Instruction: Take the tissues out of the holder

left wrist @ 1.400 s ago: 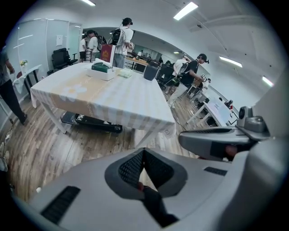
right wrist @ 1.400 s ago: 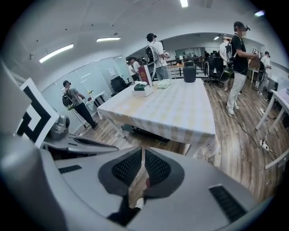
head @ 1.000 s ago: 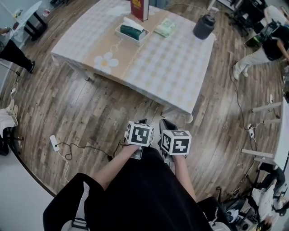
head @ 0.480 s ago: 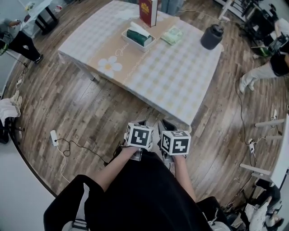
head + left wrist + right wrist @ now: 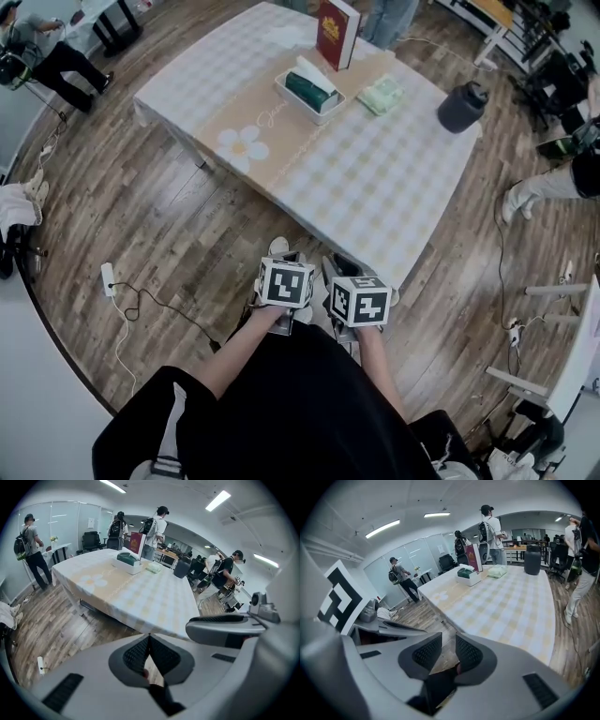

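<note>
1. Over the wooden floor [image 5: 187, 225], just short of the counter's near corner, the left gripper [image 5: 284, 255] and right gripper [image 5: 343, 266] are held side by side, close to the person's body.
2. Left gripper [image 5: 149, 638]: fingers clenched, tips meeting, nothing between them.
3. Right gripper [image 5: 448, 649]: fingers opening, a narrow gap shows between the pads with only floor visible through it, nothing grasped.
4. The tissue holder [image 5: 302, 101], a white tray, sits on the far half of the counter [image 5: 375, 187], well apart from both grippers.
5. The tissues [image 5: 315, 71] are still in the holder, with a white sheet sticking up above a dark green pack.
6. A red book [image 5: 337, 33] stands upright just behind the holder.
7. A pale green pack [image 5: 382, 94] lies flat near the holder on its right.
8. A dark jug [image 5: 462, 106] stands near the counter's right edge, further right of the green pack.
9. The holder also shows far off in the left gripper view [image 5: 126, 562] and the right gripper view [image 5: 468, 577], ahead of the fingers.
10. A white power strip [image 5: 107, 278] with its cable lies on the floor to the left.
11. Other people stand around the far side of the counter.
</note>
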